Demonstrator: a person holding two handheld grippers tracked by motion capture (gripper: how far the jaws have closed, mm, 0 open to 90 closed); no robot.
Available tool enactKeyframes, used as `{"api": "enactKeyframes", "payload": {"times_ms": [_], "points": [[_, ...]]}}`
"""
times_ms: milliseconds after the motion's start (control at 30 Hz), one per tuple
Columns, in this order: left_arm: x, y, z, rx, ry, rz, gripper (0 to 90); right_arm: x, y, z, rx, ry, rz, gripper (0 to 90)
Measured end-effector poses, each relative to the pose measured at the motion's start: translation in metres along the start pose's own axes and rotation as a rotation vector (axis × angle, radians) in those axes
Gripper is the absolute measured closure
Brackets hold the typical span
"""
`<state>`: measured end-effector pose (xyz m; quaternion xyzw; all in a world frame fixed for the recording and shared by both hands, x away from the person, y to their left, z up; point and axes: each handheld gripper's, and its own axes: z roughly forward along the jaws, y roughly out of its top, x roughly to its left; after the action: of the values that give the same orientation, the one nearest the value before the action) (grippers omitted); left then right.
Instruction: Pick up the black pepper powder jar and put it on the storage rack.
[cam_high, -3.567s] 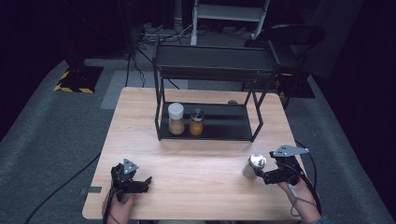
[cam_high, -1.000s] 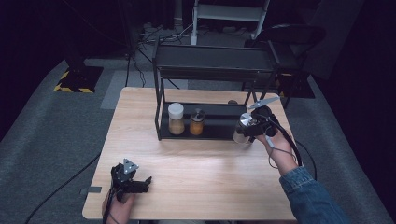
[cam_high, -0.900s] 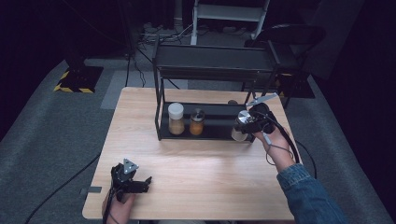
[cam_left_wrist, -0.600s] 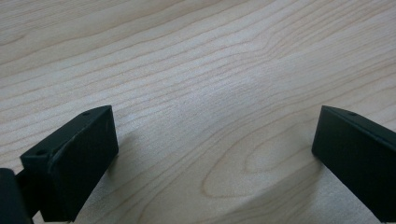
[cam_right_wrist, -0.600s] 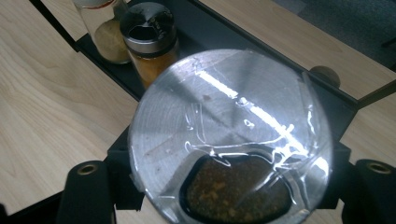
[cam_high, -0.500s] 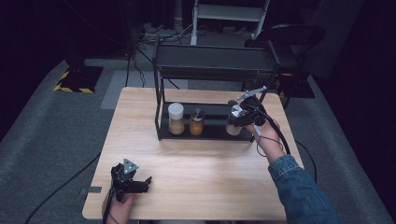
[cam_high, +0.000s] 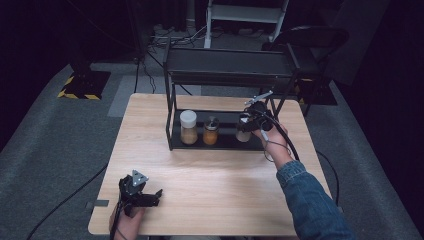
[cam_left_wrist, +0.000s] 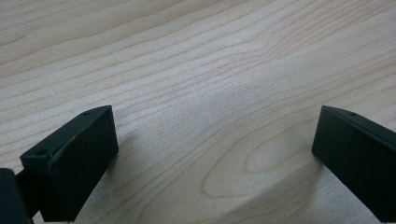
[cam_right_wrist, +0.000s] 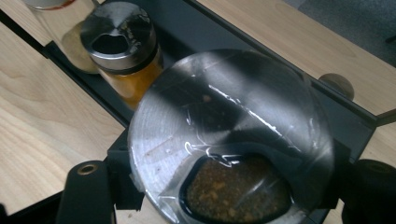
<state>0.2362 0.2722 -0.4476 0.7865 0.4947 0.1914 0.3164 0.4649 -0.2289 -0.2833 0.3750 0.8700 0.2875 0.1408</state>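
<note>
A: Which step is this?

B: Placing, I'd say. The right gripper (cam_high: 248, 120) clamps a metal-lidded spice jar (cam_right_wrist: 231, 135) over the rack's lower shelf (cam_high: 225, 141), right of center in the high view, beside the orange jar (cam_high: 210, 131).

A: And the next move?

B: Probably lowering it upright, then letting go. The left gripper (cam_high: 140, 196) rests wide apart and empty at lower left on the table (cam_high: 220, 185).

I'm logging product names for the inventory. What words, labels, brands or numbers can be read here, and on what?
None can be read: the jar in the right gripper, the two jars on the rack, and the table show no legible text.
</note>
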Motion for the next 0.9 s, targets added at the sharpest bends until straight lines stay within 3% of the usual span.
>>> {"api": "enactKeyframes", "payload": {"times_ms": [467, 900], "points": [[0.000, 0.000, 0.000, -0.001, 0.001, -0.001, 0.2, -0.003, -0.012, 0.041, -0.001, -0.005, 0.031, 31.2], [0.000, 0.000, 0.000, 0.000, 0.001, 0.002, 0.2, 0.000, -0.019, 0.067, -0.002, -0.007, 0.045, 31.2]]}}
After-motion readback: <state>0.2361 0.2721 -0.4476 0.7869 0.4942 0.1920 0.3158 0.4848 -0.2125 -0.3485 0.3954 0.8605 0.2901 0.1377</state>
